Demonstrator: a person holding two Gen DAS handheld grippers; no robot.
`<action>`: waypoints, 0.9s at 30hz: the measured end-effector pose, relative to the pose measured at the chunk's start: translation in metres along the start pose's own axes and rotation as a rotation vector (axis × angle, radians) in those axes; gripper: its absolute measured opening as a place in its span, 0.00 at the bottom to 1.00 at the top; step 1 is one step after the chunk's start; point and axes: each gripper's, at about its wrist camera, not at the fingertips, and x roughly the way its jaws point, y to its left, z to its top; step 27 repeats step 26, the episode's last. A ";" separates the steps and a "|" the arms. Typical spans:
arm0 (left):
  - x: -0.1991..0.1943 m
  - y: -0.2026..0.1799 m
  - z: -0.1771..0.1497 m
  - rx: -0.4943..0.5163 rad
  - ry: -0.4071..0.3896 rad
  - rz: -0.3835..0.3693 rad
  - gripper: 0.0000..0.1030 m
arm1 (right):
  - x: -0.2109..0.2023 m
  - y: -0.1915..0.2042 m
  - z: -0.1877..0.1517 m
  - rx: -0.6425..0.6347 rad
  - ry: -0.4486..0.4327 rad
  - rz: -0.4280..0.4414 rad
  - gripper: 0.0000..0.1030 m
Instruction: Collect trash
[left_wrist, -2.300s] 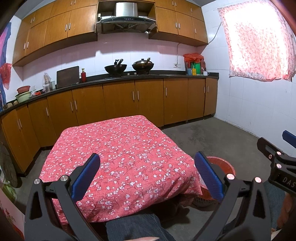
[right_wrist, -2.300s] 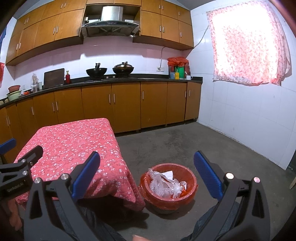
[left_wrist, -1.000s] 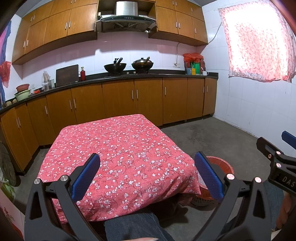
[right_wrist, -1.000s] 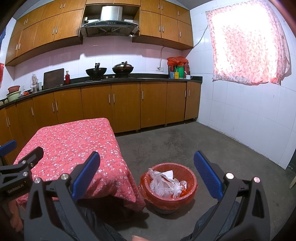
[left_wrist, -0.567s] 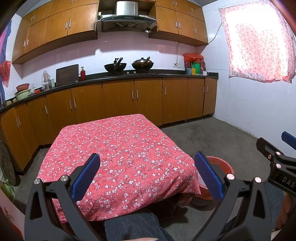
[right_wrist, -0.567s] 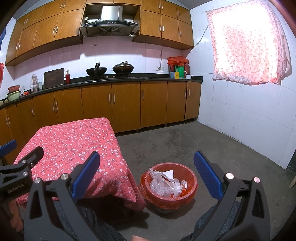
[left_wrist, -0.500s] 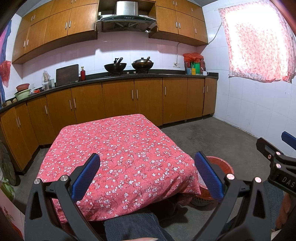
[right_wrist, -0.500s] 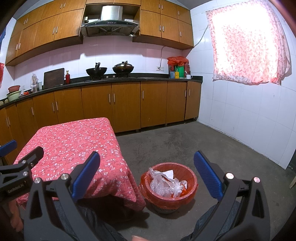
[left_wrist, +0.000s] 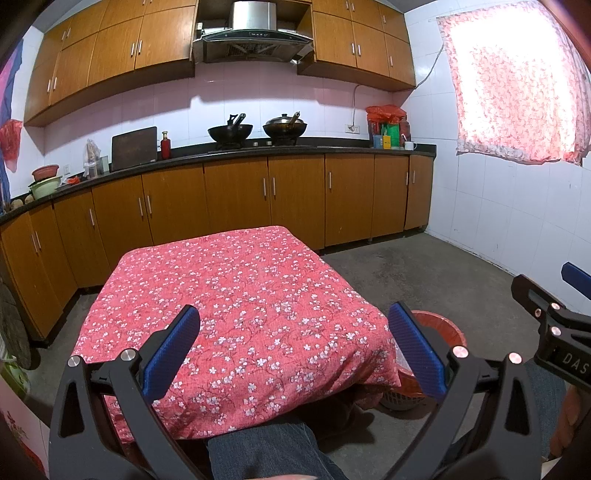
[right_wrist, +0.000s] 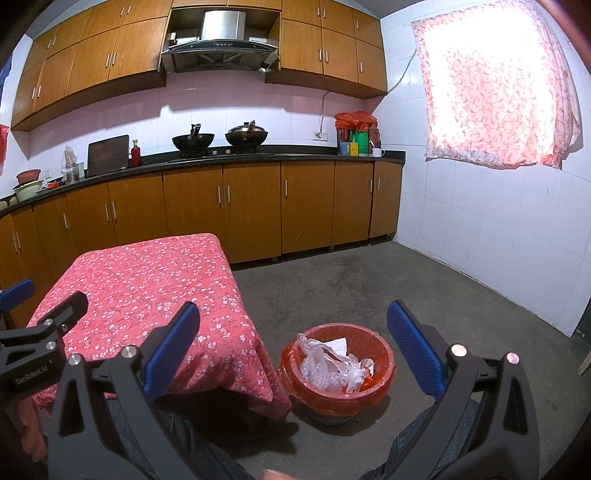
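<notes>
We hold our left gripper (left_wrist: 295, 343) low over the near edge of the small table draped in a red cloth with white blossoms (left_wrist: 236, 295); its blue-padded jaws stand spread wide with nothing between them. Our right gripper (right_wrist: 293, 339) is held just beside it on the right, above the grey concrete floor (right_wrist: 388, 288), and its jaws are likewise spread wide and carry nothing.

The round red plastic waste basket lined with an orange bag (right_wrist: 384, 360) stands on the floor close against the right near corner of the table. Inside it lies the trash: crumpled clear plastic film and white paper (right_wrist: 332, 363), heaped toward the left side of the basket. From the left wrist view only the basket's rim (left_wrist: 437, 323) shows, partly hidden behind the cloth's corner and the right finger.

Across the far side of the room runs a row of brown wooden base cabinets under a black counter (right_wrist: 258, 157), with two dark woks (right_wrist: 193, 141) on the hob. On the right wall a pink flowered curtain (right_wrist: 495, 85) covers a bright window. Our denim-clad knee (left_wrist: 266, 450) shows at the near edge.
</notes>
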 end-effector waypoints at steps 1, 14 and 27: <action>0.001 0.001 0.001 0.001 -0.001 0.000 0.98 | 0.000 0.000 0.000 0.001 0.000 0.000 0.96; -0.002 -0.008 -0.003 0.000 0.004 -0.007 0.98 | 0.000 0.000 0.001 0.000 0.001 0.001 0.96; -0.003 -0.009 0.000 -0.002 0.013 -0.012 0.98 | 0.000 -0.001 0.001 0.000 0.000 0.001 0.96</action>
